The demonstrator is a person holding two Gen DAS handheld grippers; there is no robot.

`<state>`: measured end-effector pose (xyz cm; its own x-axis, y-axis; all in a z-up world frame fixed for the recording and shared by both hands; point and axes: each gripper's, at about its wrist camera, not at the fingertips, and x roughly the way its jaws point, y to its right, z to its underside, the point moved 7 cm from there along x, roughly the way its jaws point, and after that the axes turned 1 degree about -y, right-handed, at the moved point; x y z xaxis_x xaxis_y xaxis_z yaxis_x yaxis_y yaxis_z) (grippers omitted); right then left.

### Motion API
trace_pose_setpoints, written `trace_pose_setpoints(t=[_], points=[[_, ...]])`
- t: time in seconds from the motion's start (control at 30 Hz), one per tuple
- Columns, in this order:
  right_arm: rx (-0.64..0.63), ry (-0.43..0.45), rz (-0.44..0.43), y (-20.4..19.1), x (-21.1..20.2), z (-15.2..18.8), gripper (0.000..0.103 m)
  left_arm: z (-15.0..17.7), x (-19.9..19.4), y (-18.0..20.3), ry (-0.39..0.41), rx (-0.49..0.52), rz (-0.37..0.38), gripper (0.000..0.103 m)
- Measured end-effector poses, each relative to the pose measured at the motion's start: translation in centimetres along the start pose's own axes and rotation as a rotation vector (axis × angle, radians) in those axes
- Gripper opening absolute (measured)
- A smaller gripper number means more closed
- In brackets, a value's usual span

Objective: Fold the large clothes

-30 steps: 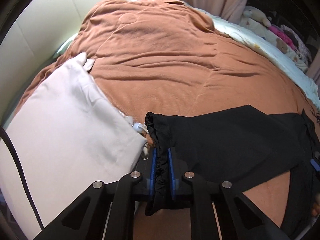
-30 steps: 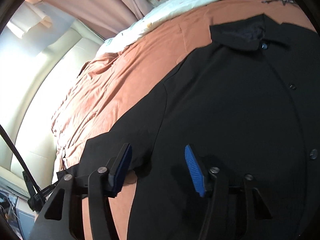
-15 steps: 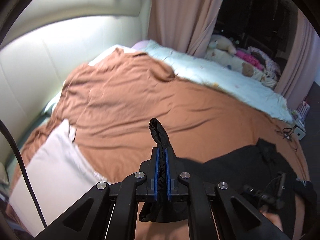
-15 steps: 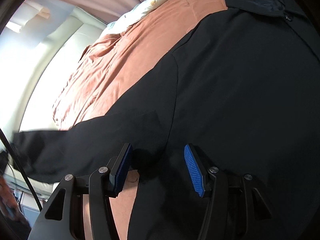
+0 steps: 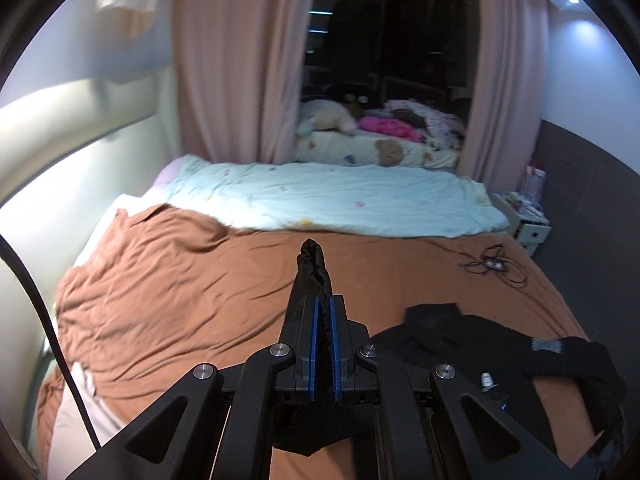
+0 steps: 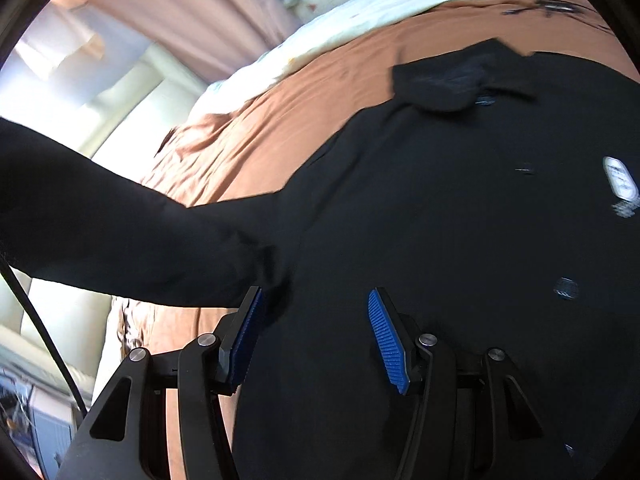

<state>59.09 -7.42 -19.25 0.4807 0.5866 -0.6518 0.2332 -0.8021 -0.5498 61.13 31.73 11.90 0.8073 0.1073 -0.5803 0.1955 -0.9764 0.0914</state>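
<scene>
A large black button-up garment [image 6: 460, 208] lies spread on the brown bedspread [image 6: 320, 100], its collar [image 6: 452, 80] toward the far side. Its sleeve [image 6: 120, 232] stretches up and off to the left, lifted off the bed. My left gripper [image 5: 324, 304] is shut on the sleeve's cuff [image 5: 314, 268], which sticks up bunched beyond the blue pads, high above the bed. The garment's body [image 5: 480, 340] shows low at the right in the left wrist view. My right gripper [image 6: 314, 308] stands open just above the black cloth near the armpit, and its pads press on nothing.
A pale blue quilt [image 5: 340, 200] lies along the far side of the bed, with pink curtains [image 5: 236, 60] and soft toys behind. A tangled black cable [image 5: 492, 264] rests on the bedspread at far right. A white pillow [image 5: 80, 420] lies near left. A padded headboard [image 5: 60, 140] runs along the left.
My left gripper has risen high off the bed with the cuff, pulling the sleeve up and taut. The right gripper shifted a little over the garment, still open.
</scene>
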Motion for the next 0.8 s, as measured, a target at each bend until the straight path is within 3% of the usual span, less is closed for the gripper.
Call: trace_pose_setpoints(t=[0.3,0.43,0.7,0.77,0.8], points=[[0.117,0.099,0.108,5.6,-7.1,0.7,0.053,-2.9,2.9,14.9,-0.013,0.148,0.185,0.005],[0.228,0.151,0.146,9.3,-9.6,1.7,0.069,-2.6,6.0,21.3,-0.049,0.197,0.282,0.005],[0.423,0.293,0.237,14.8,-13.9,1.3,0.071,3.8,14.9,32.4,-0.205,0.297,0.443,0.006],[0.456,0.302,0.251,15.7,-13.7,1.2,0.072,6.4,17.4,34.9,-0.264,0.32,0.492,0.015],[0.465,0.303,0.262,15.8,-13.3,1.0,0.075,7.5,18.5,36.0,-0.3,0.324,0.519,0.036]])
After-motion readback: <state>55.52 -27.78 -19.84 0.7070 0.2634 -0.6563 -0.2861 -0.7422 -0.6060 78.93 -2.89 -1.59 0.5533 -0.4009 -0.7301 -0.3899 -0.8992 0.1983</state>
